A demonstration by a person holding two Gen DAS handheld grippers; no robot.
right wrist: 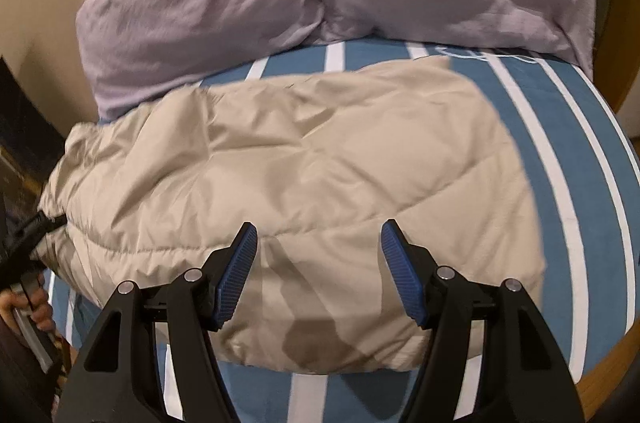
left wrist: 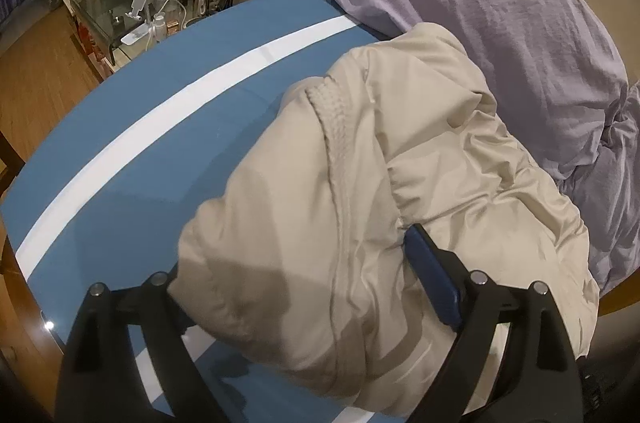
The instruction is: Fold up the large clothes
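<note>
Jacket (right wrist: 288,163), beige and puffy, lies folded on the striped bed (right wrist: 592,207) beside lilac pillows (right wrist: 224,3). Both my grippers, left (left wrist: 296,287) and right (right wrist: 318,275), gape wide, gripping nothing.

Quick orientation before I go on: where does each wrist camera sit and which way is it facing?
Left wrist: on the left tongs, angled down at the beige padded jacket's end; open, jacket bulging between its black arms; bedside clutter behind.
Right wrist: on the right tongs, angled down over the jacket's broad side; blue pads apart, nothing between; a hand at the left edge.
Shared: jacket, striped blue sheet, lilac duvet.
</note>
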